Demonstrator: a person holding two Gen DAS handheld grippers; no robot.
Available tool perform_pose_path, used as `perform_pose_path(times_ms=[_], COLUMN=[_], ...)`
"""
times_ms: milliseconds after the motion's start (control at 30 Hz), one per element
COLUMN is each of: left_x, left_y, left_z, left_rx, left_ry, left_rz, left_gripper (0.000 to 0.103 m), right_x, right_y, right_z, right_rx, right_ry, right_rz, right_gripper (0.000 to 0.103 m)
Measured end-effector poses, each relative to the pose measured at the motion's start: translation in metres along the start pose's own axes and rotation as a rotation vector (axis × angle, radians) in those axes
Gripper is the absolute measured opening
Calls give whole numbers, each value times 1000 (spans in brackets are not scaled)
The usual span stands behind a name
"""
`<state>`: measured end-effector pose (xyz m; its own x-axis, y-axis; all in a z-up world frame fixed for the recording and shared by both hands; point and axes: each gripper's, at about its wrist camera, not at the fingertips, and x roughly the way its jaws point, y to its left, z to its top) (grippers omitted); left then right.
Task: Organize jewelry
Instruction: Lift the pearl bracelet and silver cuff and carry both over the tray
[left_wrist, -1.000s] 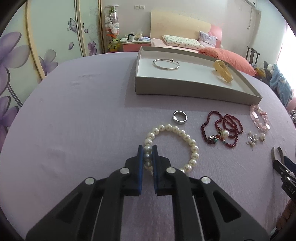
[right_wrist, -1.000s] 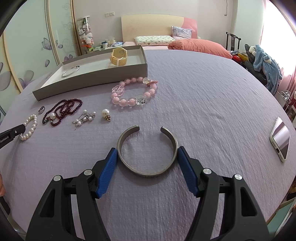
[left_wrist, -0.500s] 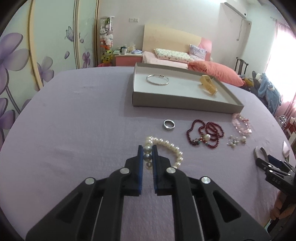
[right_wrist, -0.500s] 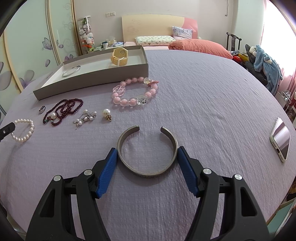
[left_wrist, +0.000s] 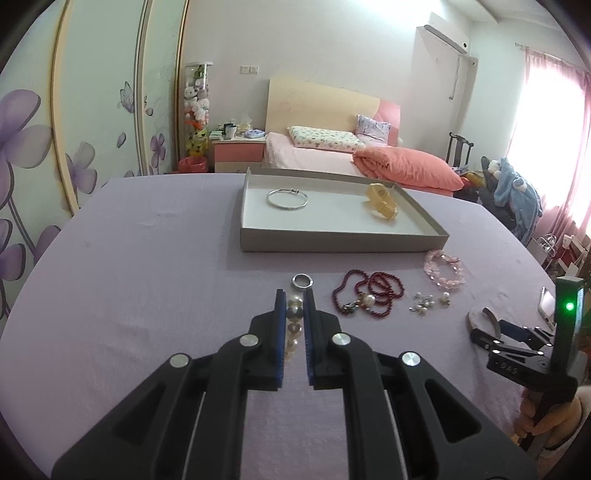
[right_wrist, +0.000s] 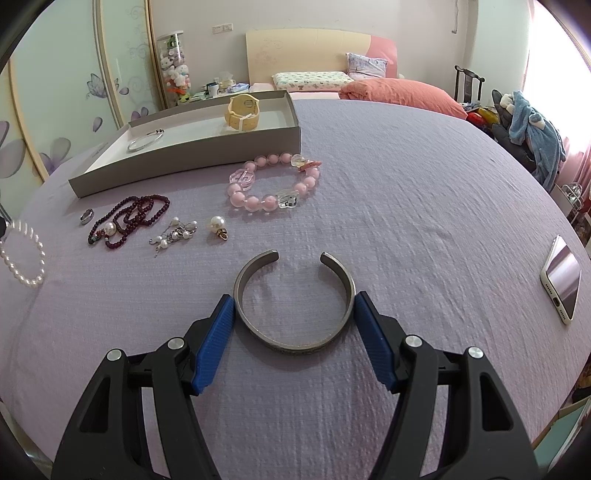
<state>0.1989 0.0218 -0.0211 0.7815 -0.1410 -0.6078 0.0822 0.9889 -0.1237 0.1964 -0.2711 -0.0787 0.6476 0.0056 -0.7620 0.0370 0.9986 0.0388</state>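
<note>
My left gripper (left_wrist: 294, 295) is shut on a white pearl bracelet (left_wrist: 293, 325), held above the purple table; the bracelet hangs at the far left of the right wrist view (right_wrist: 22, 254). My right gripper (right_wrist: 293, 306) is open, its blue pads on either side of a silver open cuff bangle (right_wrist: 293, 295) that lies on the cloth. A grey tray (left_wrist: 332, 243) at the back holds a thin silver bangle (left_wrist: 287, 199) and a yellow watch (left_wrist: 380, 203).
On the cloth lie a silver ring (left_wrist: 302, 280), a dark red bead necklace (left_wrist: 365, 291), small pearl earrings (left_wrist: 424, 302), a pearl pendant (right_wrist: 218, 225) and a pink bead bracelet (right_wrist: 273, 184). A phone (right_wrist: 561, 280) lies at the right.
My left gripper has lifted the pearl bracelet off the cloth and risen; the bracelet now hangs from the jaws. The right gripper and the cuff have not moved.
</note>
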Motion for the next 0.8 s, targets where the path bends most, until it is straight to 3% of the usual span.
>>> perform_pose_path(times_ms=[367, 800], left_x=[-6, -14], left_y=[-8, -8], left_z=[0, 1], left_rx=[9, 3], left_ry=[-8, -30], left_rz=[-24, -47], left_gripper=[10, 10], right_x=[-3, -36], right_y=[2, 15], right_z=[-2, 14], right_rx=[3, -17], right_ry=[-19, -178], right_rz=[49, 95], right_gripper=[66, 66])
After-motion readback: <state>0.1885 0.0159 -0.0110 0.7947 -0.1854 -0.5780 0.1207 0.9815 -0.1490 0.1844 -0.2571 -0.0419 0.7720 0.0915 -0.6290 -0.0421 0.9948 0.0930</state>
